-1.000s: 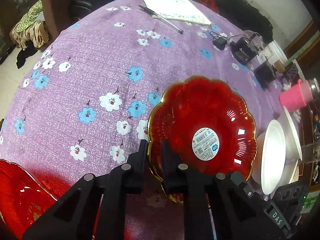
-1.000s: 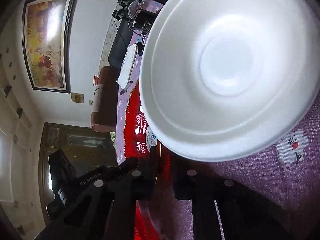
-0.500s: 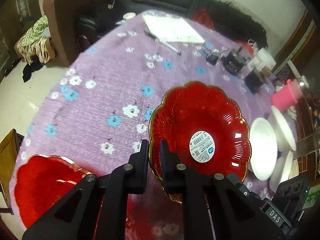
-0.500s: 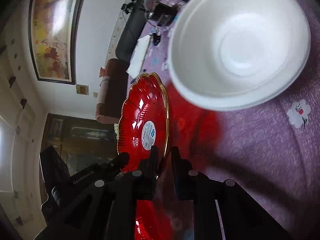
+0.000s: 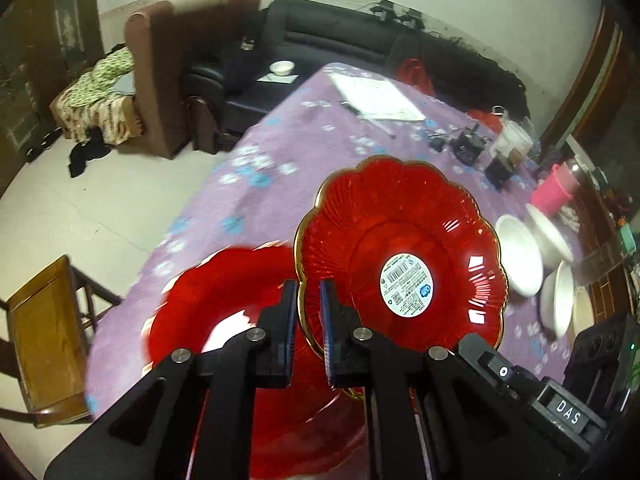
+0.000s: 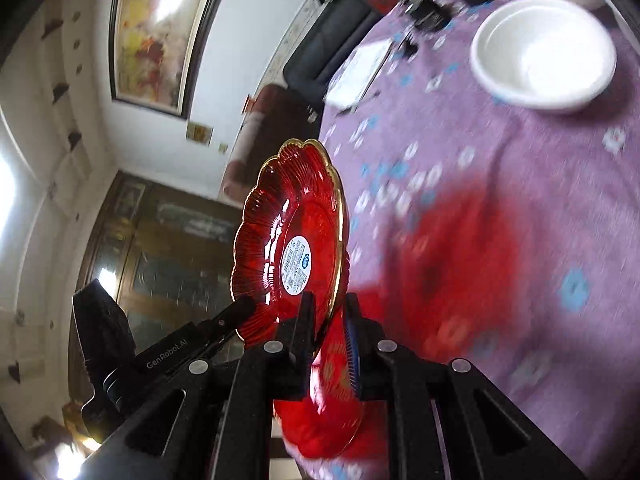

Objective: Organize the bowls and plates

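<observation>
My left gripper [image 5: 308, 312] is shut on the gold rim of a red scalloped plate [image 5: 400, 256] with a white barcode sticker, held in the air above the table. My right gripper [image 6: 328, 320] is shut on the same plate's [image 6: 288, 232] opposite rim; the plate stands tilted on edge in that view. A second red plate [image 5: 216, 320] lies on the purple cloth below, also seen in the right wrist view [image 6: 320, 412]. Three white bowls [image 5: 520, 256] sit at the right; one shows in the right wrist view [image 6: 544, 52].
The round table has a purple flowered cloth [image 5: 288, 152]. A notepad with pen [image 5: 376, 96], chargers [image 5: 464, 144] and a pink cup [image 5: 556, 192] lie at the far side. A wooden chair [image 5: 44, 332] stands left of the table, sofas behind.
Both grippers have lifted the red plate higher and carried it left, over the second red plate. The white bowl has fallen away from the right gripper.
</observation>
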A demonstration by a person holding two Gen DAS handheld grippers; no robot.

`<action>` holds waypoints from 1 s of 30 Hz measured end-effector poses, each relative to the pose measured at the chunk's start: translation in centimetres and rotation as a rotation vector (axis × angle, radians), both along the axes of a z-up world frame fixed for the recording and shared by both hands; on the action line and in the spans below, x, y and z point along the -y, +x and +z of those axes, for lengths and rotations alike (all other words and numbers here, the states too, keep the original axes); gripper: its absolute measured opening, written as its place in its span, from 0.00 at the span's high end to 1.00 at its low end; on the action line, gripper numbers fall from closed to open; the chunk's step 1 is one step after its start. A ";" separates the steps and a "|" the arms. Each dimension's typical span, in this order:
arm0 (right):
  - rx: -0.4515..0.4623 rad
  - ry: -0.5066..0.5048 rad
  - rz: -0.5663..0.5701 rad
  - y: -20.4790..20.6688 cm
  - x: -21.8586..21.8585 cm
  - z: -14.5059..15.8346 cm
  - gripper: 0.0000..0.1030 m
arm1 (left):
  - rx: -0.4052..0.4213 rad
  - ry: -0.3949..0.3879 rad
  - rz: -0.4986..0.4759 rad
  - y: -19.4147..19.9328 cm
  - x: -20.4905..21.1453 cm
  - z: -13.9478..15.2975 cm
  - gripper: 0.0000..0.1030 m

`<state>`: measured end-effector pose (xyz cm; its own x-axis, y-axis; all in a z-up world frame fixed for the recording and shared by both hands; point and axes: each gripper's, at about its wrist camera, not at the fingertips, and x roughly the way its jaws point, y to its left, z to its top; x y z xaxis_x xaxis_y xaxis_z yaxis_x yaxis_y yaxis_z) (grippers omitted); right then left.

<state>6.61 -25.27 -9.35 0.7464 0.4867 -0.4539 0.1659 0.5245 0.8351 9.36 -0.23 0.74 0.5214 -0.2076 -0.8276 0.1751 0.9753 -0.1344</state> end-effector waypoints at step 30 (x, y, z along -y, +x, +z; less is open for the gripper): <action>-0.197 -0.320 0.213 0.7 -12.3 -1.0 0.50 | -0.143 0.099 0.089 -2.0 -8.4 -5.6 0.89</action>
<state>7.33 -13.00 -10.34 0.5283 0.4321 -0.7309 0.1658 0.7917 0.5879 7.33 8.16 -4.87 0.4100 -0.0796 -0.9086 0.0741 0.9958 -0.0538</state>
